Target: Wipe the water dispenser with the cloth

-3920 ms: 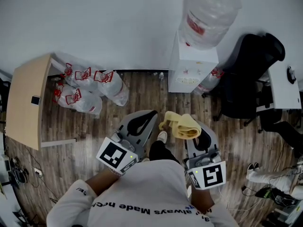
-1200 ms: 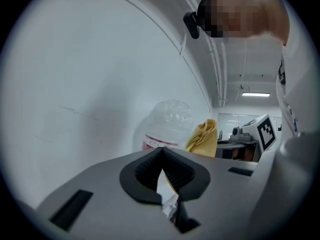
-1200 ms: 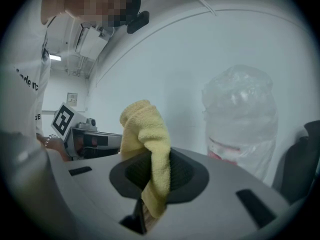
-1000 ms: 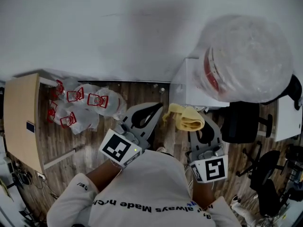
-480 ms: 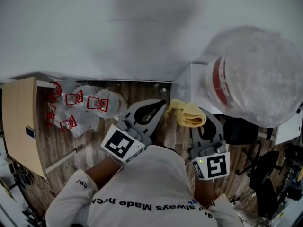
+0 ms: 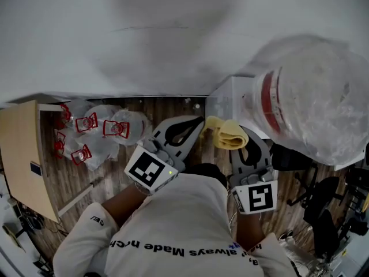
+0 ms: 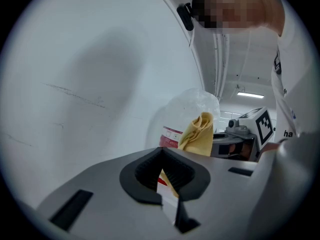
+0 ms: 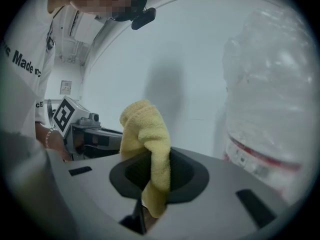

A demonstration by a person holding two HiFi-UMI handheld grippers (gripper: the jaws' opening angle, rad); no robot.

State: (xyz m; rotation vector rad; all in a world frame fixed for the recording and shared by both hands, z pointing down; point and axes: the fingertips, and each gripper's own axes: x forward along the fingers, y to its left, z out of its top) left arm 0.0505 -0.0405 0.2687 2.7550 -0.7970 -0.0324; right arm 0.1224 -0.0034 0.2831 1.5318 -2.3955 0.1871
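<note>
The water dispenser's white body (image 6: 226, 104) stands against the wall at the right, with its big clear bottle (image 6: 311, 94) on top. A folded yellow cloth (image 6: 228, 133) hangs just in front of the dispenser's near corner. My right gripper (image 6: 238, 141) is shut on it; in the right gripper view the cloth (image 8: 146, 134) stands up out of that gripper (image 8: 150, 171), with the bottle (image 8: 270, 99) close on the right. My left gripper (image 6: 198, 122) is shut and holds nothing, just left of the cloth. The left gripper view shows its jaws (image 7: 162, 159) closed, cloth (image 7: 197, 134) and bottle (image 7: 185, 116) beyond.
Several clear bags with red print (image 6: 95, 130) lie on the wooden floor at the left. A light wooden table (image 6: 18, 157) stands at the far left. A black office chair (image 6: 291, 156) sits right of the dispenser. The white wall (image 6: 144, 39) is right ahead.
The person has walked up to the dispenser, so the bottle now fills the right of the head view. Both grippers have shifted slightly forward, the cloth still held in the right one.
</note>
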